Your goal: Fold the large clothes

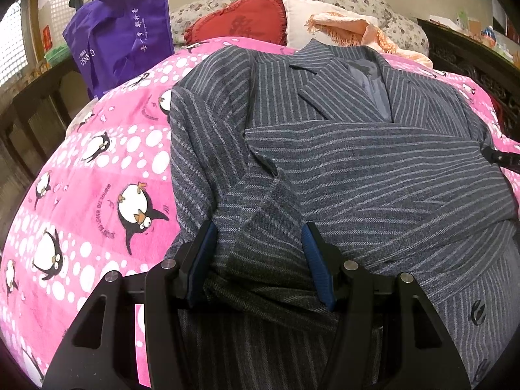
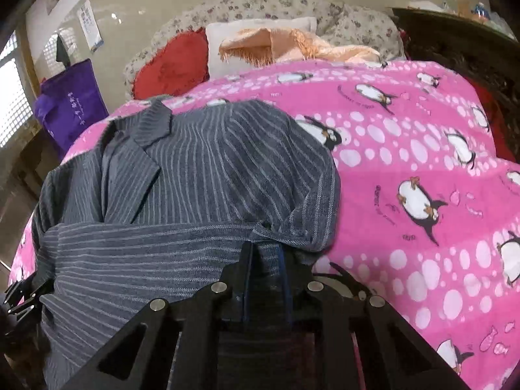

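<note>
Left wrist view: grey pinstriped suit jacket (image 1: 325, 162) lies front-up on a pink penguin-print blanket (image 1: 97, 175), collar toward the far pillows, one sleeve folded straight across the chest. The left gripper (image 1: 260, 237) sits low at the jacket's near left side — jaws spread, blue pads (image 1: 317, 266) on either side of a bunched fold of sleeve cloth. The cloth fills the gap between them, yet whether the pads press on it cannot be told. At the far right edge of this view the tip of the right gripper (image 1: 497, 157) meets the jacket's edge beside the folded sleeve.

Right wrist view: the right gripper (image 2: 265, 253) is nearly pressed together, a thin layer of striped cloth pinched between its fingers at the sleeve's end, just under the rounded shoulder — the jacket (image 2: 195, 162) spreads out ahead and to the left of it. The left gripper (image 2: 19, 292) shows at the lower left edge of this view, against the jacket's side.

Beyond the jacket: red heart-shaped cushion (image 1: 237, 19), white pillow (image 2: 260, 42) with a peach fringed cloth (image 1: 351, 29) over it, purple tote bag (image 1: 123, 35) at the left.
</note>
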`<state>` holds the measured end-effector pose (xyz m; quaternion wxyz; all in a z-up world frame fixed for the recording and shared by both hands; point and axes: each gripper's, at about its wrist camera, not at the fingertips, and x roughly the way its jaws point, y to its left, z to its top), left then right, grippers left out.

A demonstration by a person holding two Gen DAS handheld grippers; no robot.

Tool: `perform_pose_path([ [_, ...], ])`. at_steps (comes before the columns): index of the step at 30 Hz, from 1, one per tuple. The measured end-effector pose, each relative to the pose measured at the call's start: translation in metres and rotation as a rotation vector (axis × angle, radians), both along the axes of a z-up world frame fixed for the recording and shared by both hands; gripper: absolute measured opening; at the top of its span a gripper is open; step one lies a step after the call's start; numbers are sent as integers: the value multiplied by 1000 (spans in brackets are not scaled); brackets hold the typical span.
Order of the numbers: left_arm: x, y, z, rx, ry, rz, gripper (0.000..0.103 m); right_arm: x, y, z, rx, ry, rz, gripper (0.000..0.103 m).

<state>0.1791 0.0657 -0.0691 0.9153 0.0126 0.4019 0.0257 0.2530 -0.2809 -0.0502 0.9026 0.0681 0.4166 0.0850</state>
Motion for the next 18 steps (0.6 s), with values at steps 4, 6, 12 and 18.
perform_pose_path([
  [4,1,1,0,-4,0,3,56,-32,-1,33,85,-108,37,14],
  [6,1,0,0,-5,0,3,56,-51,6,38,112,-128,81,14],
  [12,2,1,0,-6,1,3,56,-61,22,-16,85,35,122,16],
  [18,2,1,0,-2,4,-1,56,-81,26,19,39,121,109,20],
])
